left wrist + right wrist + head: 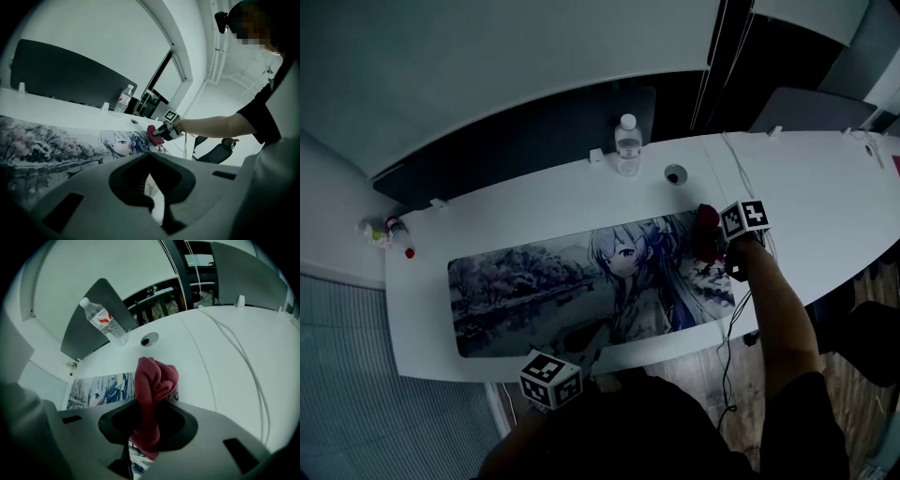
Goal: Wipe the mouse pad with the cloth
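Hanging at the mouse pad's (534,286) near edge, about midway along it, the left gripper (152,187) had its jaws drawn together with nothing between them; whether it touched the pad could not be told. The pad lay flat along the white desk (806,187). At its far right corner the right gripper (147,427) had its jaws clamped on the red cloth (152,380), which stood up in a bunched wad with one end trailing down through the jaws onto the pad. Beyond the pad's far edge stood a clear water bottle (627,145) beside a round desk grommet (675,174), and a white cable (234,348) ran off past the pad's right end.

Judging from this, a bunched cloth would likely wipe only a narrow stripe and miss patches. With nothing seen pinning the pad down, a long stroke might drag or ruck it. A sweep overshooting the far edge could tip the bottle, and one off the right end could snag the cable.

The bottle's label was red and white, its writing too small to read. The pad showed a long-haired cartoon figure and trees, with no legible words.
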{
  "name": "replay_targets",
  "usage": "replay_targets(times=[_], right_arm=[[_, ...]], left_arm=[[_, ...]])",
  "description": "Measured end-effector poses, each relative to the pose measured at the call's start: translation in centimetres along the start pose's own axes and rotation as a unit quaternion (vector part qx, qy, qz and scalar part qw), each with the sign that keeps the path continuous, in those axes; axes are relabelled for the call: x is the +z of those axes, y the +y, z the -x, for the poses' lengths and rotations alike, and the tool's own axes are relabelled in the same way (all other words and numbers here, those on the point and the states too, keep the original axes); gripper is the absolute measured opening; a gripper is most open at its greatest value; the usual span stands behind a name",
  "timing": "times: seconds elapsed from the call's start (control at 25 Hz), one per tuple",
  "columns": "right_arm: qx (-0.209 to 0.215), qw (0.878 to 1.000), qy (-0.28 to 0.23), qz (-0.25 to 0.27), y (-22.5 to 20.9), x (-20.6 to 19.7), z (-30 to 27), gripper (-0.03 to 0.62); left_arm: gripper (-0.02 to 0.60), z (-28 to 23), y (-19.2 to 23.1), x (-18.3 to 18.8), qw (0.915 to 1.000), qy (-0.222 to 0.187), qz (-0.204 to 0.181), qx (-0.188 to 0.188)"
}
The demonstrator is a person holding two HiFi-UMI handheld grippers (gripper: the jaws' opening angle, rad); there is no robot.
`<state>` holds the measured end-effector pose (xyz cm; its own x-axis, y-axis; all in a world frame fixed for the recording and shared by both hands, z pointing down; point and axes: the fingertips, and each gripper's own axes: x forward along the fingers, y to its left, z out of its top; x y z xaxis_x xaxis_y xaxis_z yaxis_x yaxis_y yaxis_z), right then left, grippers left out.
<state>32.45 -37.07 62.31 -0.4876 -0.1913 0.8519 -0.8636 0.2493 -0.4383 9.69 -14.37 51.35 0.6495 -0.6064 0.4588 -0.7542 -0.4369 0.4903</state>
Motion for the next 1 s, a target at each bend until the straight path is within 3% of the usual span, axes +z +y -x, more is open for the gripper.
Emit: replay_targets(times=[0.28, 0.48, 1.0], right_arm=[[0.010, 0.999, 0.043, 0.007, 0.3, 0.6, -1.8, 0.110], [-0.003, 0.999, 0.044, 0.014, 2.2, 0.5, -3.2, 0.110], [0.015, 0.996, 0.064, 0.067, 18.8, 0.0, -11.4, 0.110]], left_arm=[[0.006, 3.1, 2.3, -0.9, 0.9987, -0.017, 0.025, 0.041], [0.006, 4.6, 3.1, -1.6, 0.9979, -0.028, 0.040, 0.042], [0.006, 13.9, 9.1, -3.0, 0.9960, -0.042, 0.055, 0.057]])
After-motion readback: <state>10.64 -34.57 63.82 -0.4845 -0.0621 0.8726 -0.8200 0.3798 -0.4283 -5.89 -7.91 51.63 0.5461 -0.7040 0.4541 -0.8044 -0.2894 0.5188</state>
